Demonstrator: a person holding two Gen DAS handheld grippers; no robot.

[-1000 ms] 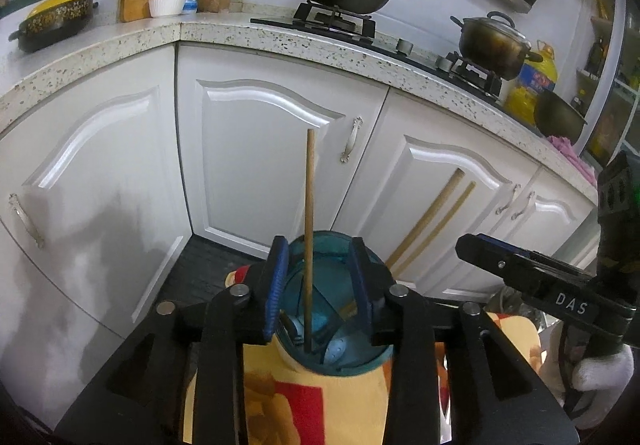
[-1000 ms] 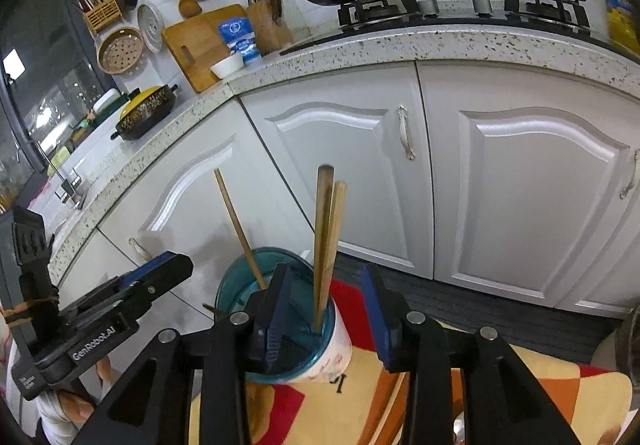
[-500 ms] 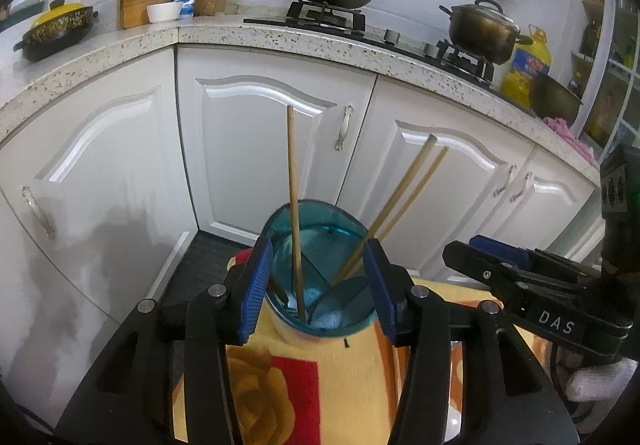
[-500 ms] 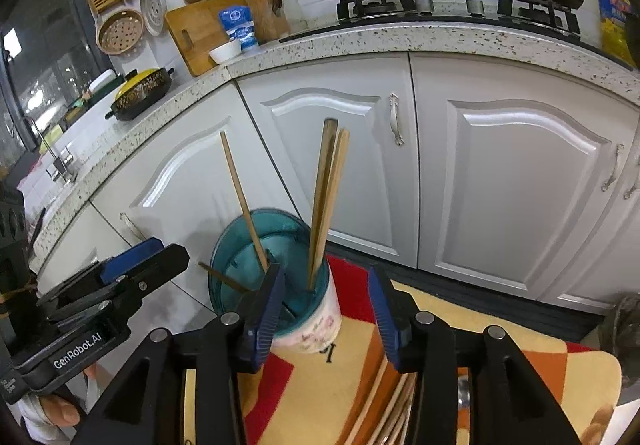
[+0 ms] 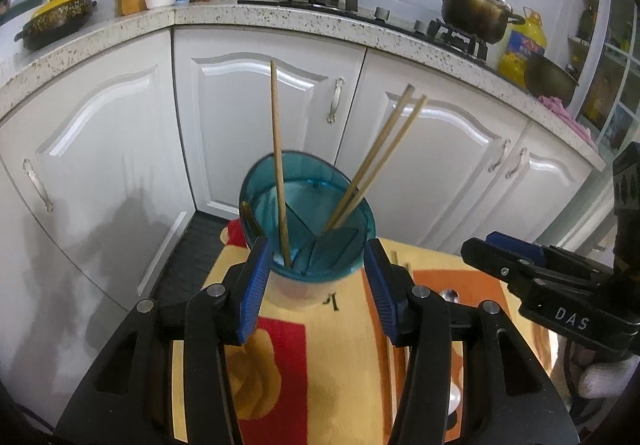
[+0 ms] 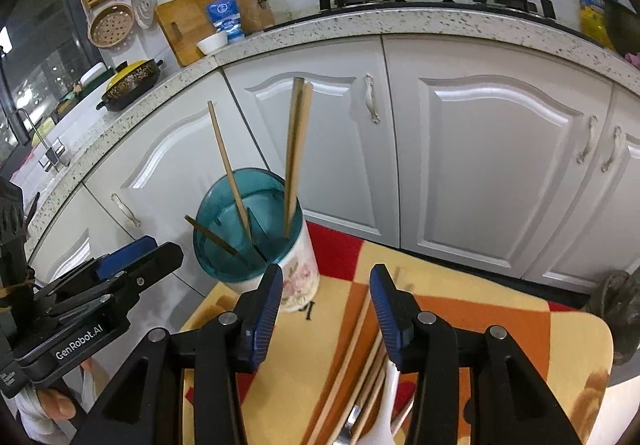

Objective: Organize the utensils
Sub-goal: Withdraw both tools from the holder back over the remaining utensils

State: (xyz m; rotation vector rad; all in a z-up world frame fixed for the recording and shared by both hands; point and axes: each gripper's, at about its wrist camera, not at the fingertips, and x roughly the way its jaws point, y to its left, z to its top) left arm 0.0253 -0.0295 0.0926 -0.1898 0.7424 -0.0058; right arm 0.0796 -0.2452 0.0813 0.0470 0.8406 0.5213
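Utensil holder (image 5: 308, 221), teal-rimmed with a floral white body, stands at centre frame on a red, orange and yellow patterned tabletop (image 5: 320, 365), in front of white cabinet doors (image 5: 256, 113). Contents: one single chopstick (image 5: 279, 165) leaning near upright at left, a pair of chopsticks (image 5: 376, 161) leaning right, and a short dark stick (image 6: 212, 237) poking over the left rim. A second ago the left gripper (image 5: 314, 281) sat close around the single chopstick and the right gripper (image 6: 324, 301) around the pair; both have since let go and pulled back, so these pieces now count as stowed. Left gripper: blue pads spread wide, flanking the holder's near side without pressing it, nothing held. Right gripper: pads apart, empty, poised above the remaining chopsticks (image 6: 352, 361) and what looks like a spoon lying at lower centre of the right wrist view. Judged status: partly done, with loose pieces still to collect.
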